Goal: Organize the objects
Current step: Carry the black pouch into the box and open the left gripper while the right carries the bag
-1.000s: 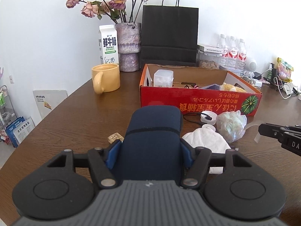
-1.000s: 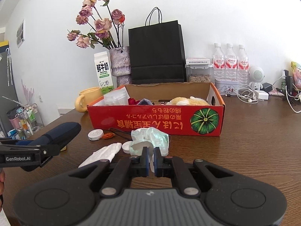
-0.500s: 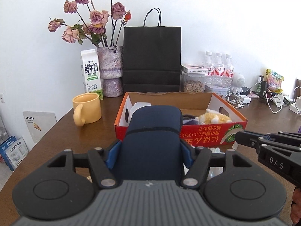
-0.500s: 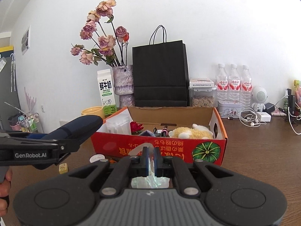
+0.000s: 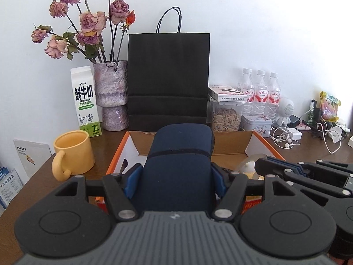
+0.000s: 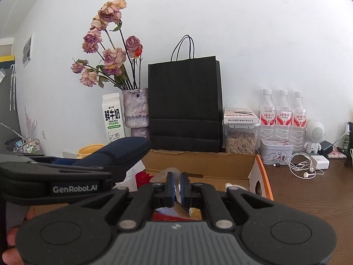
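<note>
The left gripper (image 5: 176, 176), half open, clamps the stiff, light navy zip case (image 5: 179, 154) across its width; the right gripper (image 6: 176, 185) pinches a limp clear plastic bag (image 6: 167, 173) over the near cardboard box (image 6: 260, 172).

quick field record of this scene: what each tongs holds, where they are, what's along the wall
left tongs: shut on navy case
right tongs: shut on clear plastic strip
position: both over the open cardboard box
box contents: partly hidden; something red and a yellow plush show
back row: milk carton, vase of dried roses, black paper bag, seed jar, three water bottles
left of box: yellow mug
</note>
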`<state>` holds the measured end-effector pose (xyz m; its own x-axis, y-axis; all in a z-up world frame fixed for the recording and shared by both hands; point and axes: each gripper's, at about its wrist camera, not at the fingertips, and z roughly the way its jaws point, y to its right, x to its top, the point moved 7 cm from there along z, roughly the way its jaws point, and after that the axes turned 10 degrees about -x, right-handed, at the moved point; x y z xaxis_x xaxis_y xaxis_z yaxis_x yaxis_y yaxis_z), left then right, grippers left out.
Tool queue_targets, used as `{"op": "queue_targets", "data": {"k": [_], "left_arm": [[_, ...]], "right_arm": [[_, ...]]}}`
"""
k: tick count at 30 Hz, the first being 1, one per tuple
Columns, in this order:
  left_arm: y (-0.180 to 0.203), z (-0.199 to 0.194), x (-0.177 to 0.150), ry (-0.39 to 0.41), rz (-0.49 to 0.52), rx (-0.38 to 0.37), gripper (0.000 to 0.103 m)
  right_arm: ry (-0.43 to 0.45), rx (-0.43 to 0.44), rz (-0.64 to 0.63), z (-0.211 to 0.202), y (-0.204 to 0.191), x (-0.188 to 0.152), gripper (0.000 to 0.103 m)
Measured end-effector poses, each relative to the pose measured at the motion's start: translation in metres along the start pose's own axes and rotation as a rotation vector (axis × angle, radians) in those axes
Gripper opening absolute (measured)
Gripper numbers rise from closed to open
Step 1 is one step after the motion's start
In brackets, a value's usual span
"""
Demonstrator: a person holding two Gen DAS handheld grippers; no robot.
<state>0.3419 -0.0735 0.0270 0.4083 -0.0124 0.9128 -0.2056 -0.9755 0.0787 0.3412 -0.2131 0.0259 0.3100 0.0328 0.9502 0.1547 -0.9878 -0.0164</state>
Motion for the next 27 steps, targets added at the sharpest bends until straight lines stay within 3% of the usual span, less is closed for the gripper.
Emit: {"op": "queue_targets", "data": {"k": [11,12,13,14,15,17,18,27], "left_arm": [[-0.012,0.069,0.011,-0.01,-0.021,-0.002,0.068],[-0.014,0.073,0.011,-0.011,-0.02,-0.005,0.073],[-0.015,0.074,0.012,-0.003,-0.02,-0.002,0.091],[-0.018,0.074,0.013,0.009,-0.018,0.008,0.103],[-0.019,0.072,0.014,0.031,-0.015,0.016,0.103],[-0.02,0.069,0.017,0.044,0.0,0.021,0.103],[-0.021,0.069,0.017,0.044,-0.004,0.019,0.103],[-0.022,0.073,0.013,0.01,-0.017,0.016,0.103]], "right_arm": [[-0.055,0.02,-0.027,0.071,0.011,0.001,0.006],[-0.064,0.018,-0.037,0.077,0.01,0.0,0.009],[-0.08,0.01,-0.045,0.084,0.011,-0.002,0.013],[-0.091,0.002,-0.046,0.088,0.012,-0.004,0.026],[-0.104,-0.011,-0.046,0.091,0.013,-0.006,0.037],[-0.122,-0.049,-0.054,0.095,0.016,-0.01,0.089],[-0.117,-0.07,-0.057,0.096,0.017,-0.011,0.095],[-0.113,-0.079,-0.053,0.092,0.018,-0.011,0.099]]}}
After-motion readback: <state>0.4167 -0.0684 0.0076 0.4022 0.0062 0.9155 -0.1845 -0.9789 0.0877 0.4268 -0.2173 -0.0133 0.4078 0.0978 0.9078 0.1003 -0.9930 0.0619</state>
